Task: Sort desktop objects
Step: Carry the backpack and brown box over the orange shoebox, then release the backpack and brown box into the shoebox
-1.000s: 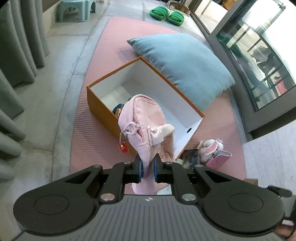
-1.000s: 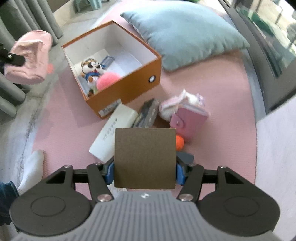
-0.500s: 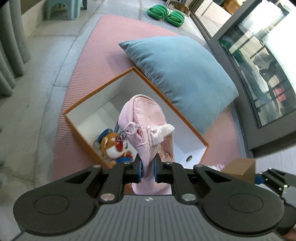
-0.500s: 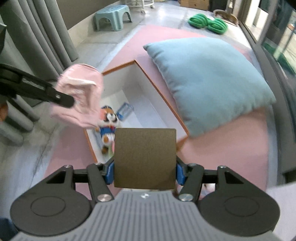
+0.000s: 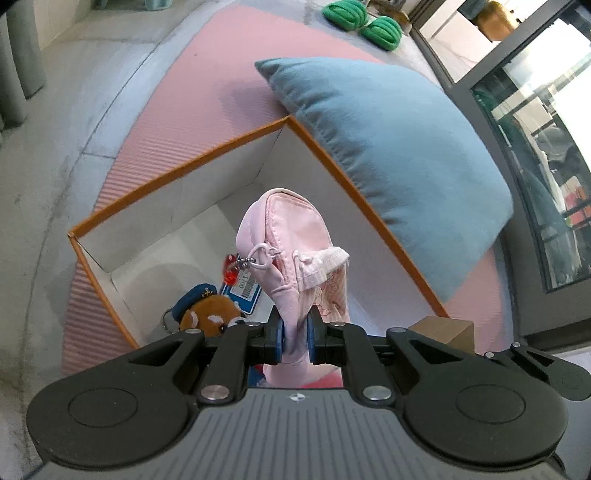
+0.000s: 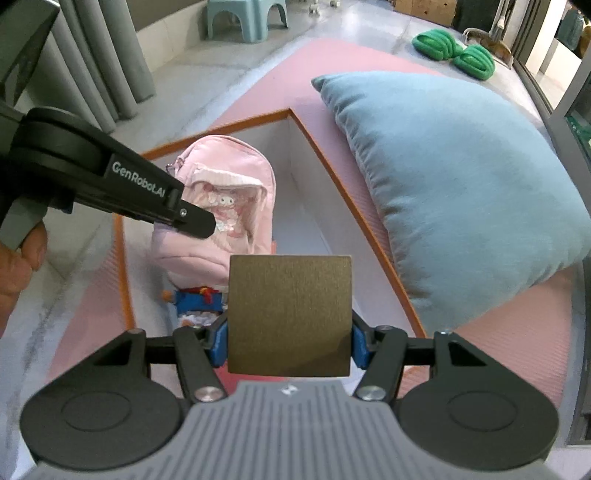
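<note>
My left gripper point(image 5: 295, 336) is shut on a small pink backpack point(image 5: 291, 251) and holds it over the open orange box point(image 5: 177, 173). The backpack point(image 6: 221, 206) and the left gripper point(image 6: 192, 221) also show in the right wrist view, above the box point(image 6: 325, 158). My right gripper point(image 6: 290, 345) is shut on a brown square box point(image 6: 290, 314), held just in front of the orange box; it also shows in the left wrist view point(image 5: 443, 328). Inside the orange box lie a plush toy in a blue cap point(image 5: 207, 314) and a tagged item point(image 5: 243, 291).
A blue pillow point(image 5: 388, 155) lies against the orange box's right side on a pink mat point(image 5: 207, 96). Green slippers point(image 5: 362, 22) and a stool point(image 6: 247, 14) stand far back. Grey curtains point(image 6: 92, 66) hang at the left, a glass door point(image 5: 546, 147) at the right.
Both grippers have moved forward toward the orange box. The pink backpack now hangs over the box interior, lower and closer to the plush toy. The brown box has come up to the box's near side.
</note>
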A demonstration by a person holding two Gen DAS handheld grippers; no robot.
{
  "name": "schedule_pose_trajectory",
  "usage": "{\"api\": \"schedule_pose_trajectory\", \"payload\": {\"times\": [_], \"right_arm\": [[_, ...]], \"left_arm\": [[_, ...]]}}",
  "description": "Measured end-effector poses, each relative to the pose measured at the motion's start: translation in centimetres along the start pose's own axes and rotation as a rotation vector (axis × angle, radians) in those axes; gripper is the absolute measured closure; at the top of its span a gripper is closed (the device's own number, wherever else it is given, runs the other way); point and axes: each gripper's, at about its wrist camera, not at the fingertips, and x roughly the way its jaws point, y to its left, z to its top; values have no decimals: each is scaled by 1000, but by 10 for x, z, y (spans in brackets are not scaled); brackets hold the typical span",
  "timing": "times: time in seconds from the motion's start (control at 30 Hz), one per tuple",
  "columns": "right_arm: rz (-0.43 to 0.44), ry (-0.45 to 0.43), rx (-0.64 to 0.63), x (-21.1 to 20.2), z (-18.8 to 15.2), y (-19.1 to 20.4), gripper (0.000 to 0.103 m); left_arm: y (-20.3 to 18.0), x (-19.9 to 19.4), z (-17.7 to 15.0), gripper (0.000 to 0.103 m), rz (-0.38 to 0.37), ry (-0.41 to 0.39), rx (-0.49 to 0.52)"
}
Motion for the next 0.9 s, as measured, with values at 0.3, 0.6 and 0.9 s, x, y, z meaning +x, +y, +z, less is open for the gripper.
{"api": "schedule_pose_trajectory", "payload": {"times": [0.3, 0.6, 0.9], "right_arm": [[-11, 7, 6, 34, -2, -7, 40], [-70, 54, 8, 67, -14, -10, 40], [-98, 78, 3, 86, -24, -17, 40]], "left_arm": [[3, 29, -6, 89, -18, 0, -23], [-1, 48, -18, 86, 13, 46, 6], [4, 60, -19, 81, 49, 44, 40]]}}
